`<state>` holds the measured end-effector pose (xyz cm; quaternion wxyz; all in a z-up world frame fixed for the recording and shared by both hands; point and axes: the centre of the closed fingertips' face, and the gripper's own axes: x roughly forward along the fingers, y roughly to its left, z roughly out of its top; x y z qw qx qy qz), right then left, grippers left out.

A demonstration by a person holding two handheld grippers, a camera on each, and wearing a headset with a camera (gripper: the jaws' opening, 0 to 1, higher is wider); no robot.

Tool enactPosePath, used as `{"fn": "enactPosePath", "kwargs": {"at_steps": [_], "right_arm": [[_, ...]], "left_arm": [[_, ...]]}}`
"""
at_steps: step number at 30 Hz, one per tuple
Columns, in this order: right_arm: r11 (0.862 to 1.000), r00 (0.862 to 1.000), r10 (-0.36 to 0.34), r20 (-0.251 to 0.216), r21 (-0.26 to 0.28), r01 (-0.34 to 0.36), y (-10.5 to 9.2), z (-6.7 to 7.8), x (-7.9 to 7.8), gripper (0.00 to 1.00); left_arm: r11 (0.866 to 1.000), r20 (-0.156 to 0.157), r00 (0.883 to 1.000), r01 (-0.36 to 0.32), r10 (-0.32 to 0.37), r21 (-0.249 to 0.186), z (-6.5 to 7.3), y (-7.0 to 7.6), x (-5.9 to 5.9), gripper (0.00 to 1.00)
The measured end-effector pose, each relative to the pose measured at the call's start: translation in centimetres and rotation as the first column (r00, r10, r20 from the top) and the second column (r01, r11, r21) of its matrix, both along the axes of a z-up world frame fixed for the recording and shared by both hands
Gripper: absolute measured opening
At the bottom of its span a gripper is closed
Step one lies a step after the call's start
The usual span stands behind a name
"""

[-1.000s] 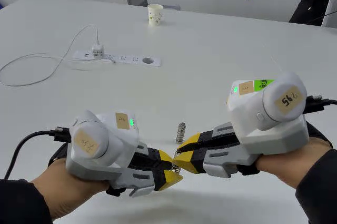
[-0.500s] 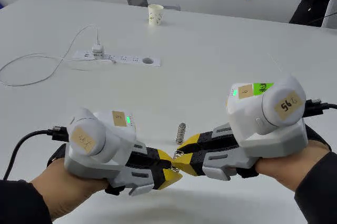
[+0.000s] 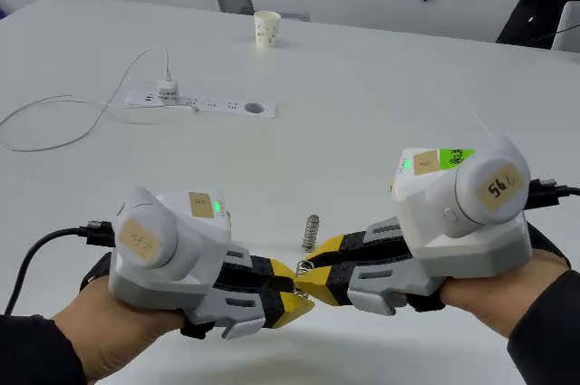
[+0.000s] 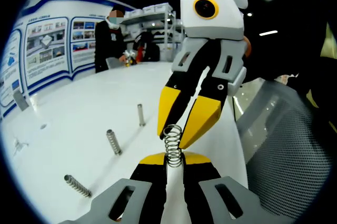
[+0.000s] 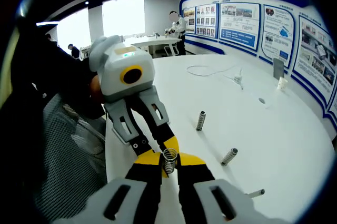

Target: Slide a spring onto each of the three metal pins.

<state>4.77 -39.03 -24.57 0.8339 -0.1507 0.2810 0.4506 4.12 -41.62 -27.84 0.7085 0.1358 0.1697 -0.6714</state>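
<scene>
Spanning the head view: white table (image 3: 362, 104). Left gripper (image 3: 288, 290) and right gripper (image 3: 308, 269) meet tip to tip near its front edge, low over the surface. Both jaw pairs are pinched onto one spring (image 4: 172, 142), left on one end, right on the other; whether a pin sits inside it I cannot tell. Power strip (image 3: 201, 102) and paper cup (image 3: 265, 26) sit well beyond. Second spring (image 3: 312, 232) stands upright just behind the tips. Third spring (image 5: 229, 156) leans nearby, bare pin (image 5: 255, 193) near it.
</scene>
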Motion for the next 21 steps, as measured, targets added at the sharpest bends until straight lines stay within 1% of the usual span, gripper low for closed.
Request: {"fn": "enactPosePath", "kwargs": {"at_steps": [7, 12, 14, 17, 21], "right_arm": [[1.000, 1.000, -0.003, 0.009, 0.008, 0.003, 0.13, 0.18, 0.05, 0.12], [1.000, 1.000, -0.008, 0.010, 0.011, 0.008, -0.01, 0.20, 0.11, 0.12], [1.000, 1.000, -0.012, 0.012, 0.015, 0.012, -0.07, 0.33, 0.19, 0.12], [1.000, 1.000, -0.019, 0.013, 0.016, 0.018, -0.19, 0.36, 0.30, 0.12], [0.999, 0.999, -0.029, 0.016, 0.018, 0.029, -0.45, 0.41, 0.46, 0.12]], "left_arm": [[1.000, 0.011, 1.000, -0.007, 0.007, -0.002, 0.14, -0.05, 0.12, 0.11], [1.000, 0.023, 1.000, -0.013, 0.013, 0.008, 0.01, 0.00, 0.24, 0.13], [1.000, 0.016, 1.000, -0.018, 0.018, 0.005, 0.04, 0.02, 0.29, 0.16], [1.000, 0.020, 1.000, -0.021, 0.021, 0.004, 0.11, 0.07, 0.42, 0.17], [1.000, 0.013, 0.999, -0.030, 0.030, -0.002, 0.23, 0.23, 0.63, 0.20]]}}
